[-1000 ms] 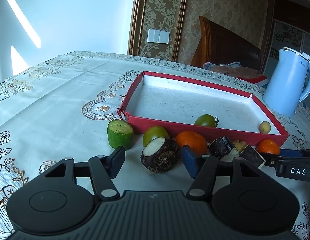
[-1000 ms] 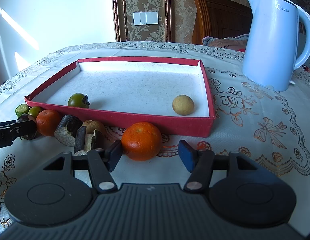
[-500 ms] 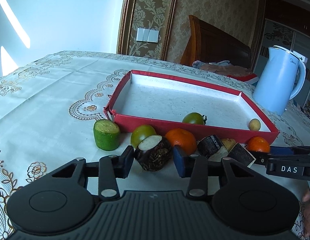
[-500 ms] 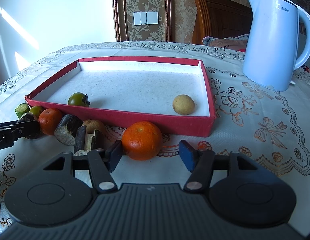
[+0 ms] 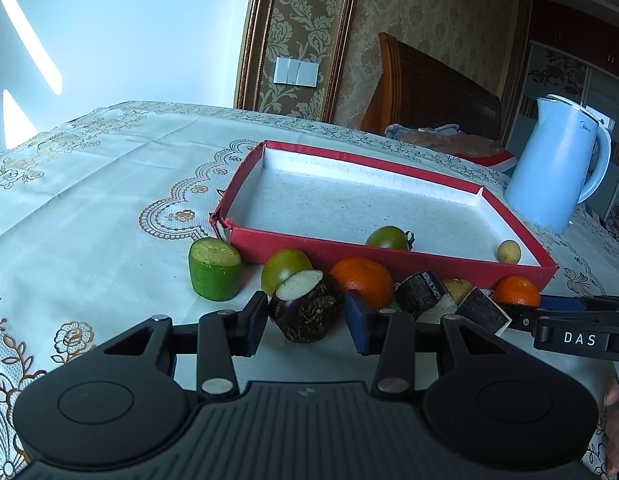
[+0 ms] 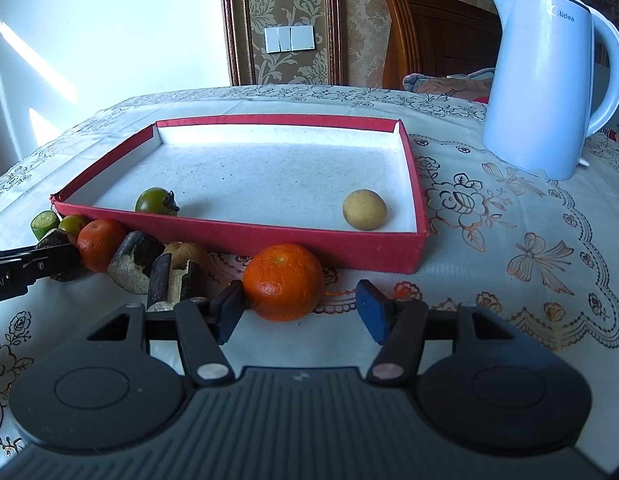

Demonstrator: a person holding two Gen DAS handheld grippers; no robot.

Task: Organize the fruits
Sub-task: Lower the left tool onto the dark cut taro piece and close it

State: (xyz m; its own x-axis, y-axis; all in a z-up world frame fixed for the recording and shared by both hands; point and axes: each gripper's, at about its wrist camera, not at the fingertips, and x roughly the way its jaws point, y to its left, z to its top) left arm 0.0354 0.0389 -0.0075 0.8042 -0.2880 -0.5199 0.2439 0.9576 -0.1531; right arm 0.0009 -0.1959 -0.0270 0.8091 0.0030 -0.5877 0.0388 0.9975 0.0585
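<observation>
A red tray (image 5: 389, 254) (image 6: 245, 236) holds a green tomato (image 5: 387, 238) (image 6: 155, 200) and a small yellow fruit (image 5: 508, 251) (image 6: 364, 209). In front of it lie a row of pieces. My left gripper (image 5: 305, 318) is shut on a dark brown taro piece (image 5: 307, 310) with a white cut face. Beside it are a green cucumber chunk (image 5: 215, 270), a green tomato (image 5: 285, 270) and an orange (image 5: 363, 282). My right gripper (image 6: 297, 310) is open around another orange (image 6: 284, 282), its left pad touching the fruit.
A light blue kettle (image 5: 557, 164) (image 6: 549, 80) stands right of the tray. Dark cut pieces (image 5: 449, 300) (image 6: 157, 268) lie between the two oranges. A wooden chair (image 5: 429, 96) stands behind the table. A lace-patterned tablecloth (image 5: 89, 184) covers the table.
My left gripper moved forward around the taro piece and closed on it. The right gripper has stayed open around the orange.
</observation>
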